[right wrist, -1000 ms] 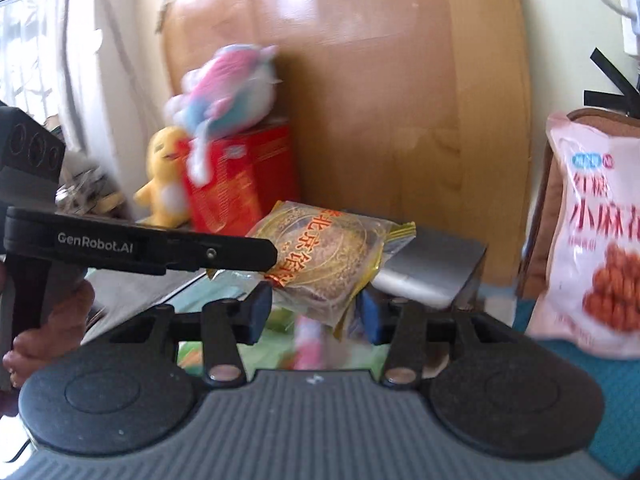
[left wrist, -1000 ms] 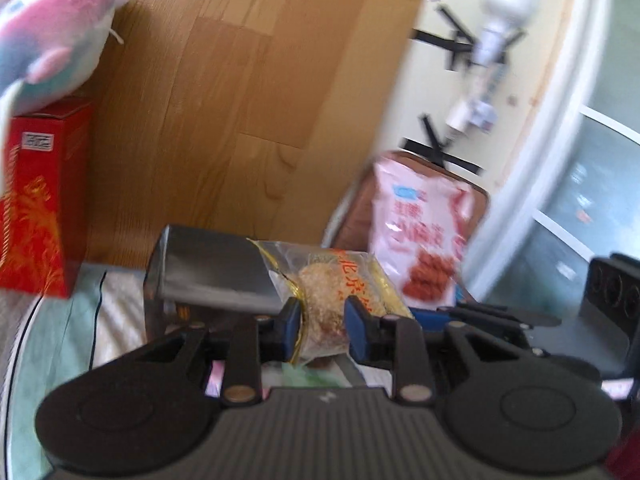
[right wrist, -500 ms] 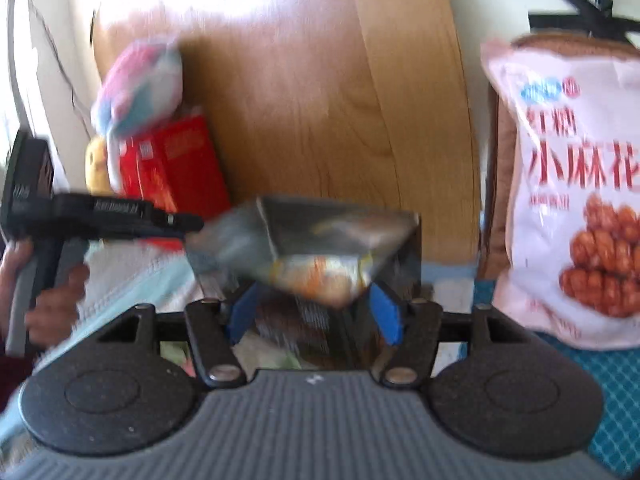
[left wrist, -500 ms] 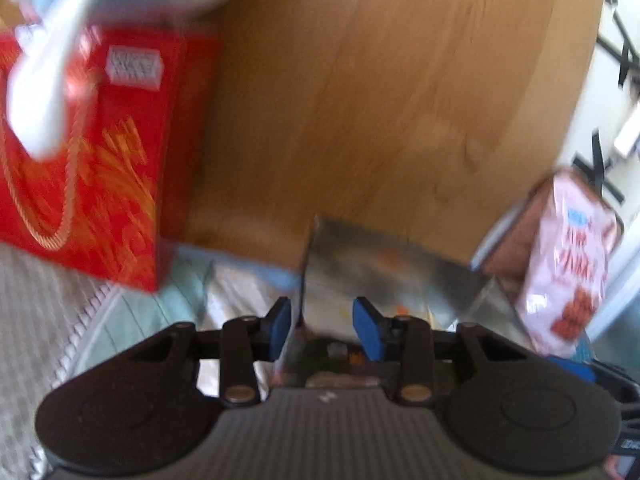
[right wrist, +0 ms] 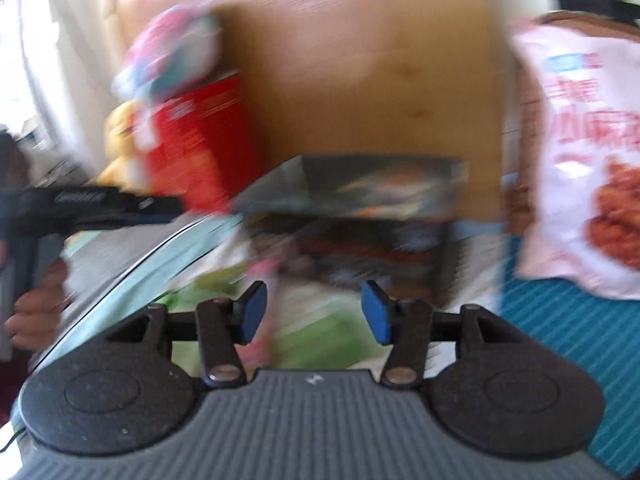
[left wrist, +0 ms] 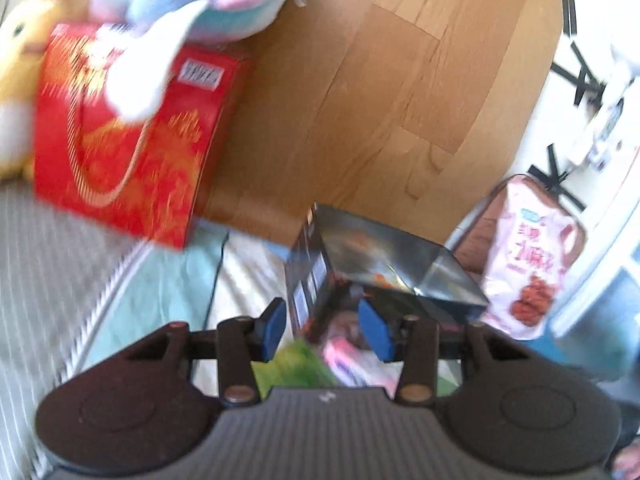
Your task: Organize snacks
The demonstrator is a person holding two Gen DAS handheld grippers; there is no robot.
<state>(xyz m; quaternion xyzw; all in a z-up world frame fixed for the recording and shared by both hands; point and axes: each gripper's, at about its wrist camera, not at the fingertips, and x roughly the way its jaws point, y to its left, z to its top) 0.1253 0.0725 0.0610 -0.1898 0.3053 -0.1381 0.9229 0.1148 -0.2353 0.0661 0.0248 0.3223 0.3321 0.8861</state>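
A dark snack box (left wrist: 316, 280) with a shiny raised lid (left wrist: 384, 248) stands on the cloth against the wooden panel. My left gripper (left wrist: 325, 332) hovers just before its near corner, jaws opening, with nothing pressed between the blue pads. A green packet (left wrist: 292, 368) and a pink packet (left wrist: 352, 360) lie below it. In the blurred right wrist view, my right gripper (right wrist: 314, 318) hangs over the green packet (right wrist: 320, 332) in front of the box (right wrist: 360, 240). Its jaws are closing on nothing. The golden packet is not clearly visible.
A red gift box (left wrist: 128, 148) with plush toys on top stands left of the snack box. A pink-white snack bag (left wrist: 528, 256) leans at the right. The wooden panel (left wrist: 380, 100) closes off the back. A hand (right wrist: 36, 312) holds the left gripper's handle.
The left gripper let go of the golden packet and its jaws spread. Both grippers dropped lower and closer to the dark box. The packet left the space between the jaws.
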